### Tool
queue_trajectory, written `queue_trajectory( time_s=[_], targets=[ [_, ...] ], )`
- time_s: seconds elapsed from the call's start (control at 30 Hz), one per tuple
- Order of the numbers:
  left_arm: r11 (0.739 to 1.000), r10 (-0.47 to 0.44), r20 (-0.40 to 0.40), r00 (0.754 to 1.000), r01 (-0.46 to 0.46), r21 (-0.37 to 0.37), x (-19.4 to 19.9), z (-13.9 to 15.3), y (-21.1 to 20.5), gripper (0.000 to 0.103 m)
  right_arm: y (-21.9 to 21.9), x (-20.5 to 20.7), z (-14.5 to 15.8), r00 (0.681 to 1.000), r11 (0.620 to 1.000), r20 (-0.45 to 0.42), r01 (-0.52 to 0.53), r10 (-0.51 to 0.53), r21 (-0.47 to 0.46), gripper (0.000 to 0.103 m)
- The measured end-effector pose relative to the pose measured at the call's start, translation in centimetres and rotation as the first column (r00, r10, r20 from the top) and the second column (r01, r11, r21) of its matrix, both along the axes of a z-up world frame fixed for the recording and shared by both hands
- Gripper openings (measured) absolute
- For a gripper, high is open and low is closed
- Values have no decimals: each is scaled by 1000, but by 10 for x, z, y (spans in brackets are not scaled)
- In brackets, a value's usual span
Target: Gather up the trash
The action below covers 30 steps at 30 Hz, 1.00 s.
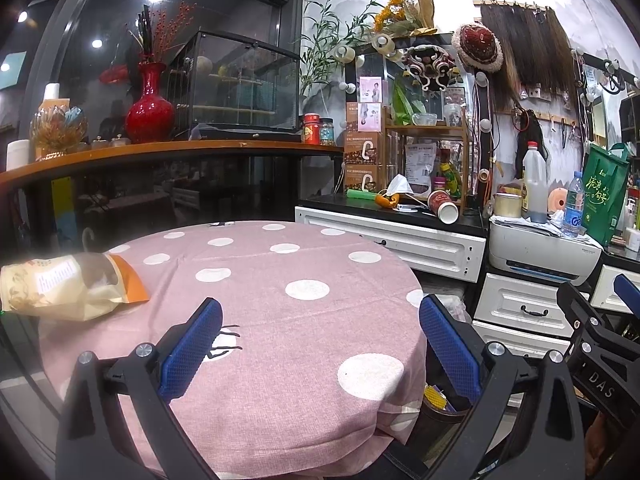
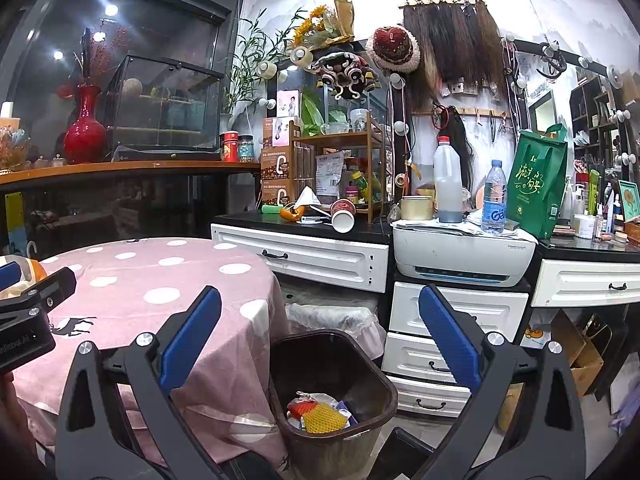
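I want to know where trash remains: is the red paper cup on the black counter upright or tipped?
Tipped. The paper cup lies on its side, its open mouth facing the camera.

**Round table with a dotted pink cloth**

The table (image 1: pixel 256 320) is round and is covered by a pink cloth (image 1: pixel 280 380) with white dots — the cloth hangs down over the edge. On it, at the far left side, lies a crumpled snack bag (image 1: pixel 68 286), cream and orange in colour, flat on its side. On the floor beside the table stands a dark trash bin (image 2: pixel 332 384) — inside it lie a yellow net (image 2: pixel 324 419) and some wrappers.
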<state>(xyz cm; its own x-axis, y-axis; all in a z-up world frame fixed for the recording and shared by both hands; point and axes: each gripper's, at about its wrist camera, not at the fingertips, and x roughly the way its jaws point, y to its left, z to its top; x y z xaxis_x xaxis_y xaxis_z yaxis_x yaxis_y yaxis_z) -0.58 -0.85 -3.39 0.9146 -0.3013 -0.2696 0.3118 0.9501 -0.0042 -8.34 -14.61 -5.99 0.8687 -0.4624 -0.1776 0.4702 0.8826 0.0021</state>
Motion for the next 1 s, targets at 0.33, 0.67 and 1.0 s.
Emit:
queue_trajectory(
  time_s=[0.33, 0.67, 1.0],
  targets=[
    [1000, 0, -1, 1000, 0, -1, 0, 0, 0, 98, -1, 2, -3, 1000, 1000, -7, -2, 2, 3, 97],
    [1000, -1, -8, 1000, 1, -2, -3, -2, -3, 98, -1, 2, -5, 1000, 1000, -8, -5, 5, 1, 97],
    [1000, -2, -9, 1000, 2, 0, -4, -4, -6, 98, -2, 2, -5, 1000, 1000, -12, -6, 6, 3, 97]
  ],
)
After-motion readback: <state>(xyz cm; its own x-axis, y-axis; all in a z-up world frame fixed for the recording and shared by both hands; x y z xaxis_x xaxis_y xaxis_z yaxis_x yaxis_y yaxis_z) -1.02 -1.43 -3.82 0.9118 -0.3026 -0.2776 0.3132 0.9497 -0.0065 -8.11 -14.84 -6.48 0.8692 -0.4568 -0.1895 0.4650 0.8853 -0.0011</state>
